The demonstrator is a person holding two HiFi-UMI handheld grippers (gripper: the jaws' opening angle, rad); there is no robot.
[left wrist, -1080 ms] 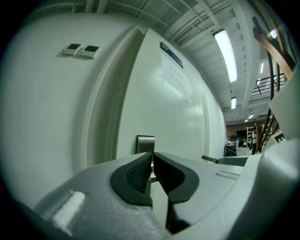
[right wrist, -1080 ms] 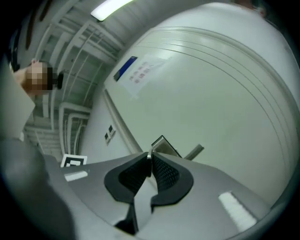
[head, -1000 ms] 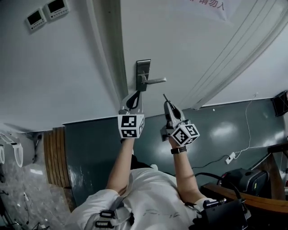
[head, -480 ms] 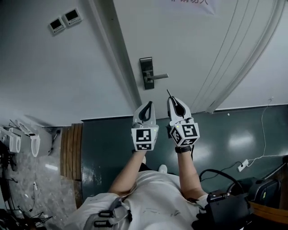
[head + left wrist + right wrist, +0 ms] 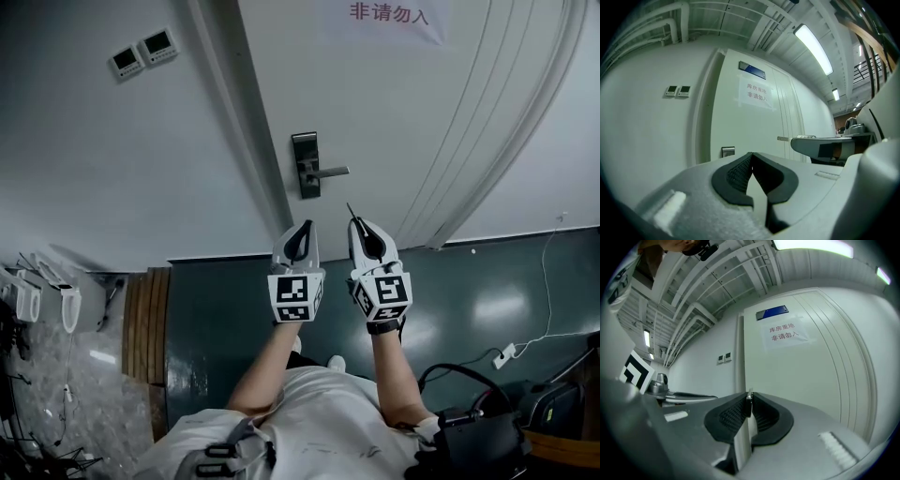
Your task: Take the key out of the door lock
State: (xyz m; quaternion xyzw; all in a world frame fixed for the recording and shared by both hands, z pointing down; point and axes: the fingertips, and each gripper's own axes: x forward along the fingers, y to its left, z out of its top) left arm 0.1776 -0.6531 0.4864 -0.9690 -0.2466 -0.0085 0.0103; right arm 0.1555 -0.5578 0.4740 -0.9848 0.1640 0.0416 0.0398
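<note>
The dark lock plate [image 5: 306, 164] with its lever handle [image 5: 330, 172] sits on the white door, well beyond both grippers. My right gripper [image 5: 361, 225] is shut on the key [image 5: 351, 212], whose thin blade sticks out past the fingertips toward the door. In the right gripper view the metal key [image 5: 749, 400] is pinched between the black pads. My left gripper [image 5: 302, 228] hangs beside the right one, shut and empty. In the left gripper view its pads [image 5: 740, 171] meet with nothing between them, and the lock plate [image 5: 728, 151] shows small ahead.
A printed sign [image 5: 389, 14] hangs on the door above the lock. Two wall panels [image 5: 143, 52] sit left of the door frame. A wooden strip [image 5: 145, 328] and white fixtures [image 5: 23, 300] lie at the left. A cable with a plug [image 5: 504, 354] and dark equipment [image 5: 525, 412] lie on the floor at the right.
Both grippers have drawn back from the lock, the left one leaving the lock plate. The right gripper still carries the key. The left jaws have closed fully.
</note>
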